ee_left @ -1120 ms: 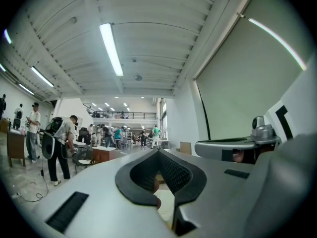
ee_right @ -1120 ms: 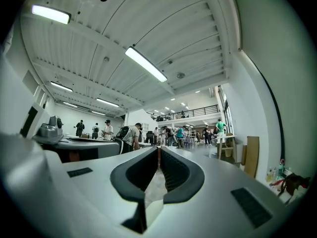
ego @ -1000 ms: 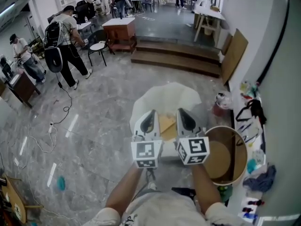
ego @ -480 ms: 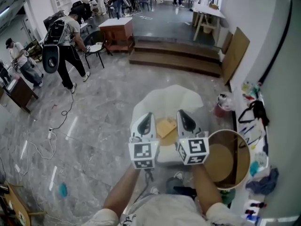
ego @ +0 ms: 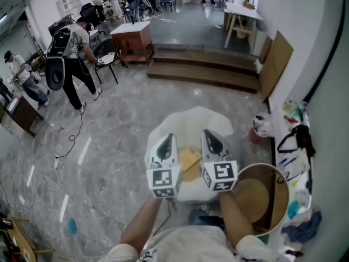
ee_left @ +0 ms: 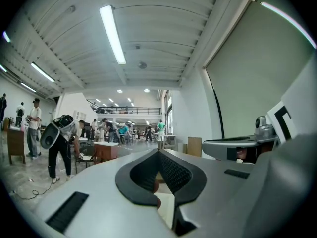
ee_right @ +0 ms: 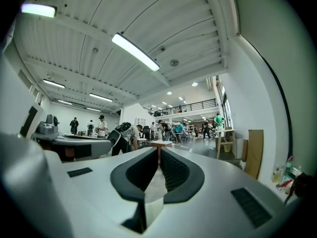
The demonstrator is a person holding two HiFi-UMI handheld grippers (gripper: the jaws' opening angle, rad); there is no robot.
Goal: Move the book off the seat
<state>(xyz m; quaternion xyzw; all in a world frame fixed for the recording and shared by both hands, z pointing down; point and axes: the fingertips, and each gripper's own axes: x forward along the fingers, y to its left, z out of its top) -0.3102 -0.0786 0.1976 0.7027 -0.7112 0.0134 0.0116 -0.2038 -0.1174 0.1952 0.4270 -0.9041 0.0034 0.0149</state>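
Observation:
A tan book (ego: pixel 189 160) lies on the white seat (ego: pixel 191 121) in the head view, partly hidden by my two grippers. They are held side by side above the seat, both pointing away from me. My left gripper (ego: pixel 169 137) hangs over the book's left edge, my right gripper (ego: pixel 206 134) over its right edge. In the left gripper view my left gripper (ee_left: pixel 158 153) has its jaws together with nothing between them. The right gripper view shows my right gripper (ee_right: pixel 159 151) shut and empty too. Neither visibly touches the book.
A round wooden tub-like table (ego: pixel 265 192) stands right of the seat. Clutter (ego: pixel 297 141) lines the right wall. Wooden steps (ego: pixel 204 72) lie ahead. A person with a backpack (ego: pixel 71 53) stands at the far left, and cables (ego: pixel 60 157) trail across the floor.
The seat and book have drawn in beneath my grippers as both moved forward and slightly down together. Both stay shut.

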